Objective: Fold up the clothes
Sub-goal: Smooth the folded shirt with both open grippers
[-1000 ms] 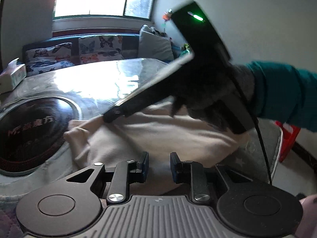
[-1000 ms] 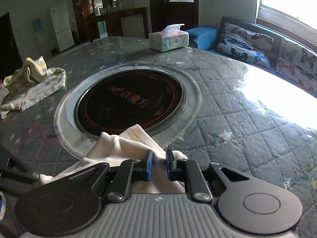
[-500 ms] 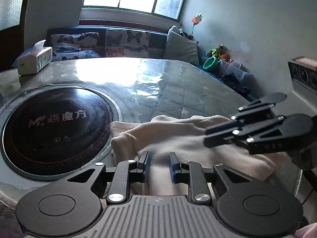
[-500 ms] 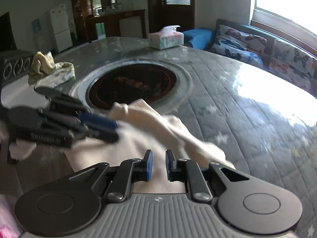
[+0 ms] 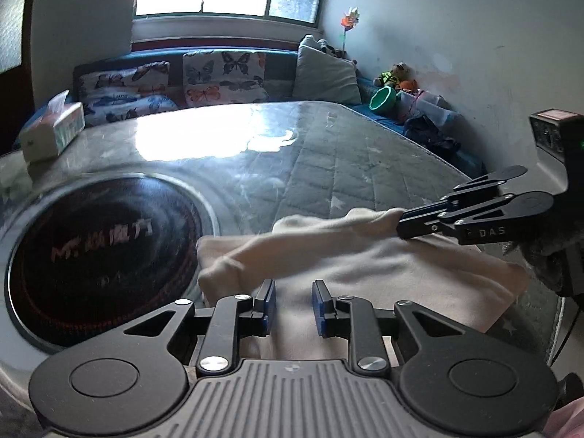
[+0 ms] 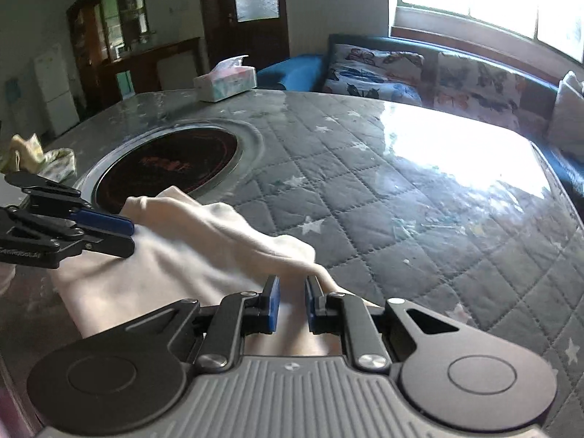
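A cream garment (image 5: 365,266) lies on the quilted grey table cover, next to the round black hotplate (image 5: 98,248). My left gripper (image 5: 292,303) is low over the garment's near edge, with cloth filling the narrow gap between its blue pads. In the right wrist view the left gripper (image 6: 124,235) reaches in from the left, its tips closed on the garment (image 6: 189,252). My right gripper (image 6: 292,304) is shut on a raised fold of the cloth. In the left wrist view the right gripper (image 5: 405,224) pinches that fold, which stretches back toward the hotplate side.
A tissue box (image 5: 51,131) stands at the table's far side. A crumpled patterned garment (image 6: 40,157) lies beyond the hotplate (image 6: 171,164). A sofa with butterfly cushions (image 5: 219,76) runs under the window. The table's edge drops off just right of the garment.
My right gripper has carried the cloth's corner from the hotplate side across the garment to the right, drawing a fold with it. The left gripper stays on the near edge.
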Demonstrator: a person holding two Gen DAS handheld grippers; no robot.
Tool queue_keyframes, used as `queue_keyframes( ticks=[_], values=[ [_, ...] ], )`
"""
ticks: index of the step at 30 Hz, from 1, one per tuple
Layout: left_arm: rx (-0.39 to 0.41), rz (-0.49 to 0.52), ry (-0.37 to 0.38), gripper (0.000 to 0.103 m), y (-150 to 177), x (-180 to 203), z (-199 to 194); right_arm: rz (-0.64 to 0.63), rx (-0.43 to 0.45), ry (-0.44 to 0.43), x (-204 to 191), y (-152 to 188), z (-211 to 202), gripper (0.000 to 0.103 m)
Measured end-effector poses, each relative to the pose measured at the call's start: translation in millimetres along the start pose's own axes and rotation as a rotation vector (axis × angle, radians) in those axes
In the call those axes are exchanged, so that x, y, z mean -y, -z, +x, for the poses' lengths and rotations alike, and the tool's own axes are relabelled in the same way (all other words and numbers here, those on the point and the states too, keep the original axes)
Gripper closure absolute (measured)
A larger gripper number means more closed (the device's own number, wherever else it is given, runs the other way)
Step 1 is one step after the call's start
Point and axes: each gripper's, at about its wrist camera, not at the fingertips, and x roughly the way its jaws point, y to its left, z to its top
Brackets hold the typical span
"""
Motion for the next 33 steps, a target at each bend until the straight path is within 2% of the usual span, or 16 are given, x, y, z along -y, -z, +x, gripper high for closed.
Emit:
queue_keyframes(
  ticks=[5, 11, 15, 19, 23, 30, 33],
  values=[
    [-0.012, 0.035, 0.022, 0.078, -16, 6, 19, 0.002, 0.035, -0.019, -2, -6, -1, 0.09],
    [-0.042, 0.014, 0.043, 0.078, -32, 10, 52, -0.005, 0.002, 0.006, 2, -8, 17, 0.09],
    [-0.056, 0.025, 0.043, 0.078, -33, 12, 62, -0.006, 0.023, 0.001, 5, -6, -3, 0.09],
    [-0.058, 0.028, 0.042, 0.078, -32, 11, 63, -0.046, 0.021, -0.01, 3, 9, -26, 0.09],
    [-0.058, 0.037, 0.034, 0.078, -31, 15, 62, -0.07, -0.02, 0.03, 5, 30, -36, 0.09],
    [-0.043, 0.069, 0.006, 0.077, -31, 26, 55, -0.008, -0.007, 0.078, 19, 39, -60, 0.09],
    [-0.013, 0.113, 0.044, 0.077, -28, 46, 41, 0.058, -0.001, 0.079, 31, 39, -58, 0.088]
  ],
)
